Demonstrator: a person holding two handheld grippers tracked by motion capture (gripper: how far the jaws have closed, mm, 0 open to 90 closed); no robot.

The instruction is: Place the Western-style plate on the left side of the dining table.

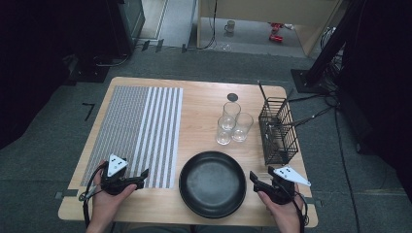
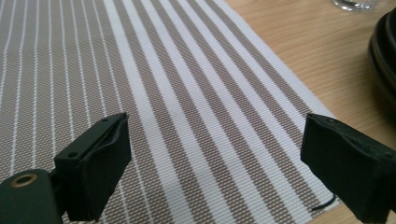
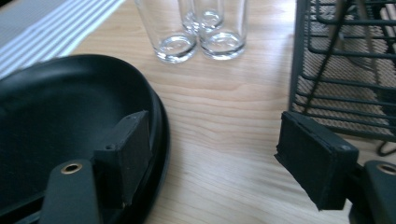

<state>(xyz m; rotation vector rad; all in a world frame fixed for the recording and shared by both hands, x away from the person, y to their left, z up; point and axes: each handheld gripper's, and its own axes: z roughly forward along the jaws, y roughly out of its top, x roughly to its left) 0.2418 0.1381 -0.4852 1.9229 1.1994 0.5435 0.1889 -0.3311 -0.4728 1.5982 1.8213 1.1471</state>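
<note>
In the high view, the person's left hand (image 1: 108,196) comes up from the lower left of the frame, wrist bent inward, and grasps the left gripper (image 1: 144,174) by its body. That gripper lies roughly level and points toward the right of the frame, over the lower right corner of the grey-and-white striped woven placemat (image 1: 141,128). In the left gripper view its black jaws stand wide apart with nothing between them, the placemat's stripes running below.

The right hand (image 1: 281,206) enters at the lower right of the high view and wraps the right gripper (image 1: 253,177), which points toward the left of the frame at the right rim of the round black shallow plate (image 1: 212,183). In the right gripper view the jaws are spread, bare wood showing between them; the left jaw hangs over the plate's rim (image 3: 161,126), and whether it touches cannot be told.

The plate sits at the lower centre of the light wooden table (image 1: 199,109). Above it stand three clear drinking glasses (image 1: 232,124) clustered together, and at their right a black wire mesh basket (image 1: 278,131).
</note>
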